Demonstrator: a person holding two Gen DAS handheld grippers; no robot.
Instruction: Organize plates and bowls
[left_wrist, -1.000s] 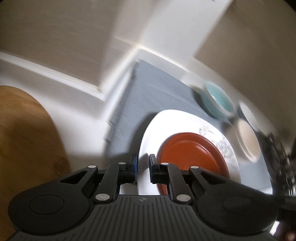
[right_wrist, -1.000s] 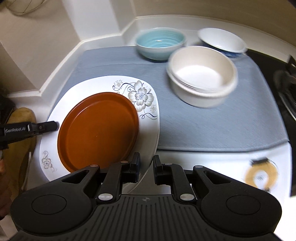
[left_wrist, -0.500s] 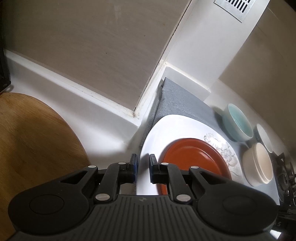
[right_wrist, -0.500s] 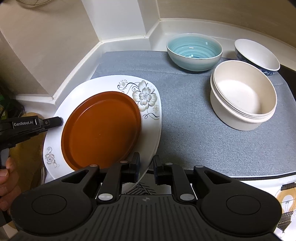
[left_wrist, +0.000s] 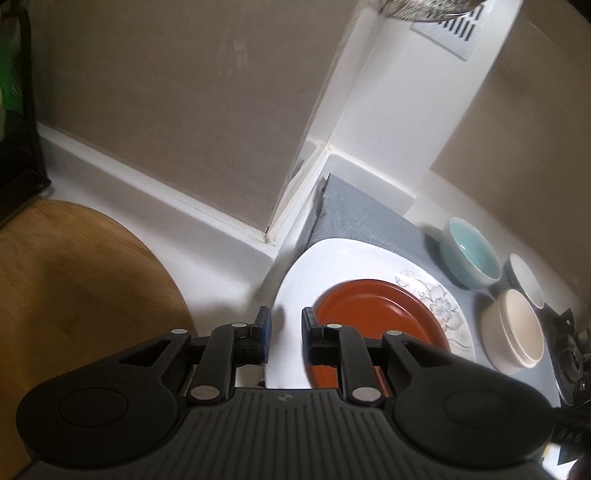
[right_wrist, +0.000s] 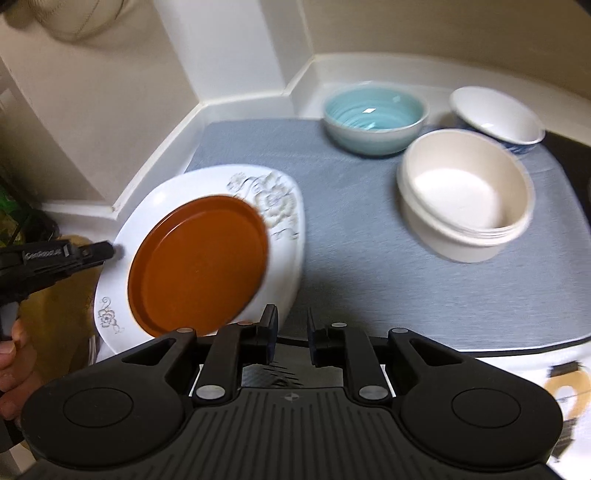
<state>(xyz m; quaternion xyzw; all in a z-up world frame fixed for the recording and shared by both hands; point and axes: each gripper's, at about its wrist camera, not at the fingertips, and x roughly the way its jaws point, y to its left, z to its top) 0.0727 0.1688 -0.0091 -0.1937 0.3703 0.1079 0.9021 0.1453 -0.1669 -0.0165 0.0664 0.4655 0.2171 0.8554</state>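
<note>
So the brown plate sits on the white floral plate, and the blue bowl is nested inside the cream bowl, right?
Not quite. The brown plate does sit on the white floral plate, but the blue bowl is not nested in the cream bowl. It stands apart on the grey mat, behind the cream bowl, as the right wrist view shows.

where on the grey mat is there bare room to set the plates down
Bare grey mat lies between the white floral plate and the cream bowls, and along the near edge. The far side is crowded: teal bowl and white bowl.
</note>
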